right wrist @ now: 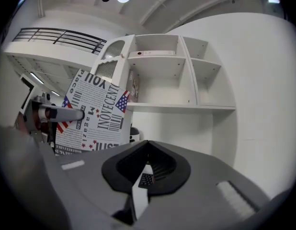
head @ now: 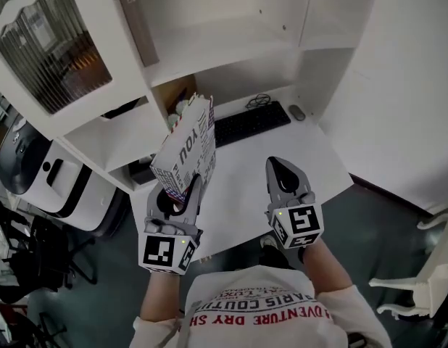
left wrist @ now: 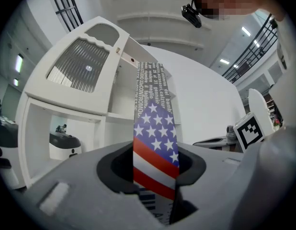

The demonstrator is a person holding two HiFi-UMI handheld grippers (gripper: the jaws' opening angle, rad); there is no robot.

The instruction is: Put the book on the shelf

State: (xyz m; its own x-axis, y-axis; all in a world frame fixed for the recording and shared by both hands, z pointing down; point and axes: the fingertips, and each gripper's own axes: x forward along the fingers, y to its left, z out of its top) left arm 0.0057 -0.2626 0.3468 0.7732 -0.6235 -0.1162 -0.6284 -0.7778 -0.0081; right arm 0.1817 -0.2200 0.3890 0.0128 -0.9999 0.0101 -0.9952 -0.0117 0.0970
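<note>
- White desk [head: 282, 158] against a white wooden shelf unit [head: 224, 42]. Flat black keyboard [head: 251, 122] and small grey mouse [head: 297, 112] sit at the far edge, under the shelves. White cabinet door with a ribbed glass pane [head: 54, 53] is at far left.
- Task thing: thick book with a black-and-white newsprint cover and US flag patches [head: 186, 151]. It is in the air over the near-left of the desk, roughly upright with its top leaning toward the shelves, and not on any shelf yet.
- Left gripper [head: 179, 191]: part-open, pinching the book's lower end. Its own view shows the flag-printed edge [left wrist: 155, 143] standing right between the jaws and filling the gap.
- Right gripper [head: 282, 169]: pressed together and empty, hovering over the desk just right of the book, not touching it. Its view shows the book cover [right wrist: 97, 114] off to the left.
- Step in hand, as I judge it: carrying the book up to an open compartment.
- To do it well: keep the grip firm, since the hold is low and the book is top-heavy.
- Bring the book in upright and clear of the glass door and the shelf edges.
- Set its bottom edge flat on the board before letting go.
- The right gripper could steady the free side.
</note>
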